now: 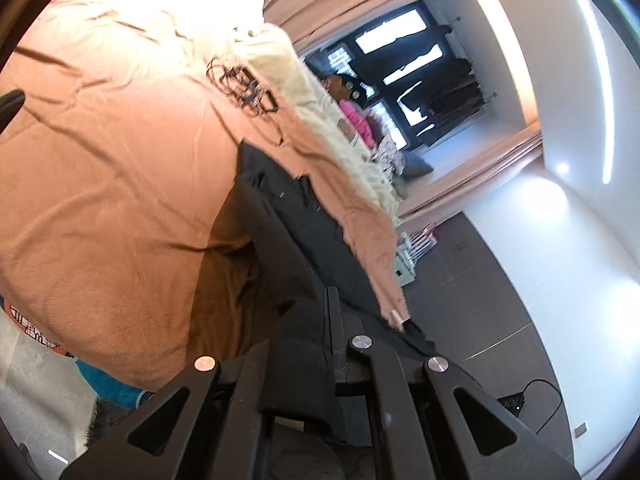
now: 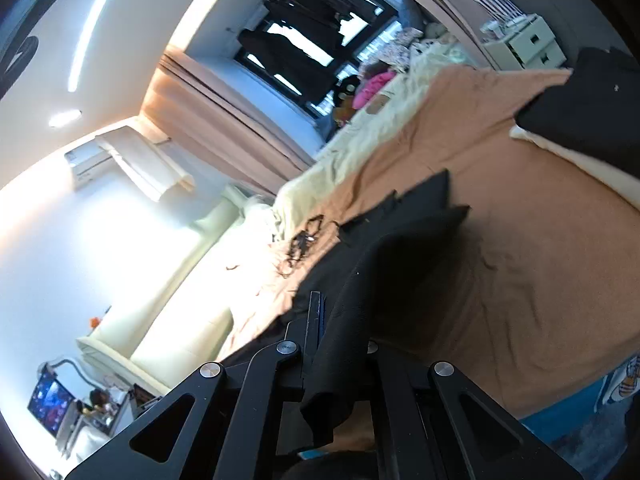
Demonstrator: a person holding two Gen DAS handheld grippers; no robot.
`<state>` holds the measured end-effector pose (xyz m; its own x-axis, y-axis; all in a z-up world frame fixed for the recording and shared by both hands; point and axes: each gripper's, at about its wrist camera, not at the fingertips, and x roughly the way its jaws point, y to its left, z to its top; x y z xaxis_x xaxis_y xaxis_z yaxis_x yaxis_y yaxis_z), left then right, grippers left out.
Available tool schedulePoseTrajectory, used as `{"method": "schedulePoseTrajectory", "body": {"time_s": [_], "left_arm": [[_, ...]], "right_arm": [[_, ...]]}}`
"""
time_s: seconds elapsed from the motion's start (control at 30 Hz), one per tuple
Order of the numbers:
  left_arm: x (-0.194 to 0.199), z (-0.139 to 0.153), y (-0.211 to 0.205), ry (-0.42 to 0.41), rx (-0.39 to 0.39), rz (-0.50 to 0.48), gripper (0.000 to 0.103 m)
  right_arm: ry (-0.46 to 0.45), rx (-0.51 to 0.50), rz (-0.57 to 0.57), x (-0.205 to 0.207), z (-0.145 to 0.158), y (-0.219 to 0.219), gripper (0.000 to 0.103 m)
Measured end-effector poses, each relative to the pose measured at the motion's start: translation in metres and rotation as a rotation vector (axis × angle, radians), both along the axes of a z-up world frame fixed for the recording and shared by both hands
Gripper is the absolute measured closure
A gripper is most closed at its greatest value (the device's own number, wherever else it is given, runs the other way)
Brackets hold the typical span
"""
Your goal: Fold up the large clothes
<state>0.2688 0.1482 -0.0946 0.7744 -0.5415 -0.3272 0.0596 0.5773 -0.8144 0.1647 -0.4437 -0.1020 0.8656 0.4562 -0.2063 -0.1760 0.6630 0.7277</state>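
Note:
A large black garment (image 1: pixel 288 216) hangs stretched above a bed with a tan cover (image 1: pixel 120 168). My left gripper (image 1: pixel 320 320) is shut on one edge of the black cloth, which bunches between its fingers. In the right wrist view my right gripper (image 2: pixel 332 320) is shut on another part of the black garment (image 2: pixel 400 248), which drapes over the fingers and hides the right one. Both grippers hold it lifted over the tan cover (image 2: pixel 540 240). The far end of the garment (image 2: pixel 592 112) shows at the upper right.
A cream blanket (image 1: pixel 332 120) and pink item (image 1: pixel 356 118) lie along the bed's far side. Curtains (image 2: pixel 208 120) frame a window with dark clothes hung. A white drawer unit (image 2: pixel 532 44) stands on the dark floor (image 1: pixel 480 300). A cable (image 1: pixel 248 88) lies on the cover.

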Motion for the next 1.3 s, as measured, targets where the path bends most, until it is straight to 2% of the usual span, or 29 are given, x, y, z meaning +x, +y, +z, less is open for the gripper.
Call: {"method": "schedulePoseTrajectory", "body": {"time_s": [0.37, 0.5, 0.63, 0.73, 0.87, 1.17, 1.3], "left_arm": [[-0.074, 0.088, 0.015, -0.192, -0.007, 0.029, 0.098], [-0.100, 0.112, 0.020, -0.256, -0.010, 0.037, 0.098], [-0.107, 0.125, 0.021, -0.282, 0.003, 0.043, 0.098], [-0.097, 0.128, 0.017, -0.269, 0.027, 0.046, 0.098], [-0.065, 0.126, 0.013, -0.239, 0.048, 0.053, 0.098], [0.028, 0.135, -0.001, -0.207, 0.134, 0.057, 0.098], [0.074, 0.131, -0.004, -0.169, 0.162, 0.060, 0.098]], "right_arm": [[-0.167, 0.011, 0.043, -0.057, 0.067, 0.011, 0.099], [-0.232, 0.010, 0.067, -0.078, 0.085, 0.017, 0.099], [-0.266, -0.010, 0.068, -0.087, 0.096, 0.018, 0.099], [-0.258, -0.040, 0.060, -0.081, 0.097, 0.020, 0.099], [-0.222, -0.060, 0.048, -0.062, 0.096, 0.018, 0.099], [-0.167, -0.146, 0.000, 0.014, 0.109, 0.011, 0.099], [-0.123, -0.164, -0.022, 0.054, 0.104, 0.005, 0.099]]}}
